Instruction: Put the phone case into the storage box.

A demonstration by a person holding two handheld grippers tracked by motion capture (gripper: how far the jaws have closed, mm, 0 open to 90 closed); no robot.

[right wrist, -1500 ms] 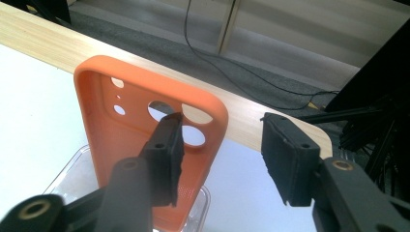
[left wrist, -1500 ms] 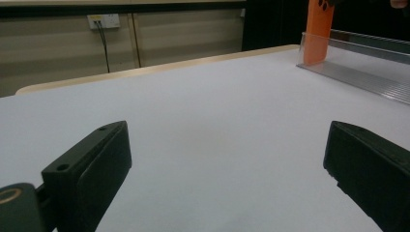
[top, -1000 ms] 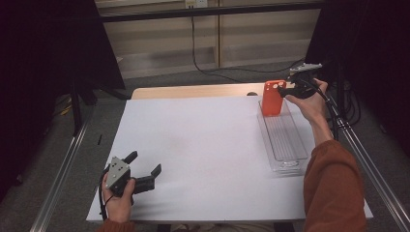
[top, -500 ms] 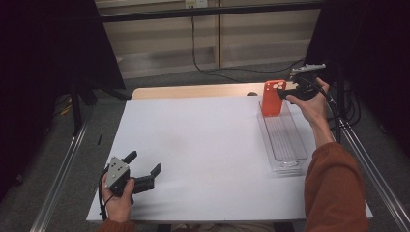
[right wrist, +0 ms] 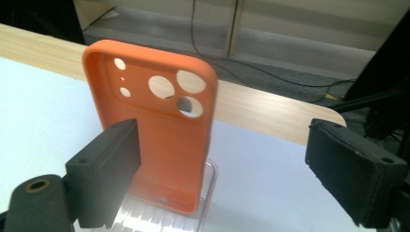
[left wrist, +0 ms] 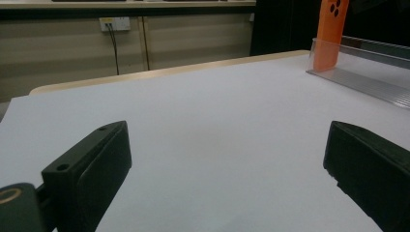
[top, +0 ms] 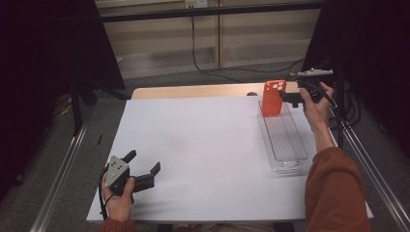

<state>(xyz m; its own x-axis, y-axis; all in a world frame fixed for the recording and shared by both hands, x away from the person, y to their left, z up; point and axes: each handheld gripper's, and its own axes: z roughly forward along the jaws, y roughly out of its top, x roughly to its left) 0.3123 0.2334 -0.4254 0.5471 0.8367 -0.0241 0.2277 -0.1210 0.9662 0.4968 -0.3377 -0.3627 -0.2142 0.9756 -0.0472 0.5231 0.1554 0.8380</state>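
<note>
An orange phone case (top: pixel 271 99) stands upright at the far end of a long clear tray (top: pixel 285 140) on the right of the white table. My right gripper (top: pixel 289 98) is level just right of the case. Its jaws have just been opening and now stand wide, with no pad touching the case (right wrist: pixel 154 130), which stands just ahead of the left jaw over the tray's end (right wrist: pixel 203 212). My left gripper (top: pixel 143 162) rests open at the near left with nothing in it (left wrist: pixel 227 159). It looks toward the case (left wrist: pixel 331 34) and tray (left wrist: pixel 358 77) far off.
A white sheet (top: pixel 203 145) covers the table, with a wooden strip (top: pixel 193 91) bare along the back edge. Metal rails (top: pixel 63 169) run down both sides. Cables (top: pixel 203 63) lie on the floor behind.
The right hand has eased slightly away from the orange case, which stays standing in the tray. The left gripper has not moved.
</note>
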